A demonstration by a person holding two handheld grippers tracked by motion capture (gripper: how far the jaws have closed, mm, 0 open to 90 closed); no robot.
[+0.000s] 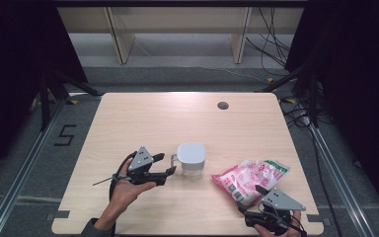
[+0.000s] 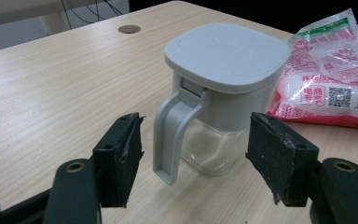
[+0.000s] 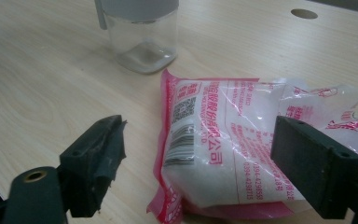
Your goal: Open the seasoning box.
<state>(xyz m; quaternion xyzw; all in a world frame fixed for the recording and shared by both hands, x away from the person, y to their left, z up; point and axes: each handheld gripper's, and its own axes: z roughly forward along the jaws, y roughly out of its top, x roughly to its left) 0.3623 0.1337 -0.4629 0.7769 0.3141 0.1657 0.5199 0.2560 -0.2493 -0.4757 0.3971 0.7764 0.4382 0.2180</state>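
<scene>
While nothing on the pale wood-grain tabletop point(image 1: 143, 113) is held yet, the work looks barely begun: the jug is closed, the bag appears sealed, and any lifting, opening or pouring is judged to be ahead. At the left, a person's hand carries the left gripper point(image 1: 170, 172), its jaws standing apart with black, rough-edged rubber pads point(image 2: 121, 156) that touch nothing; the left gripper view places them on either side of the jug handle point(image 2: 171, 140), short of it and not pressing. Just to its right, near the middle of the tabletop, stands the jug point(image 1: 192, 160), a small container with a clear, glassy, square-cornered body that looks empty, a matte pale grey collar, a flat grey lid point(image 2: 227, 55) with rounded corners, and a smooth grey strap-shaped handle pointing toward the left gripper. Farther right, close beside the jug but not touching it, lies the bag point(image 1: 249, 177), a soft crinkled plastic pouch, clear with pink-red printing, a barcode and a square code, filled with fine white grains. At the near right edge, the right gripper point(image 1: 257, 196) hovers over the bag's nearer end, its flat black jaws wide apart on either side of the pouch, not clamped on it.
</scene>
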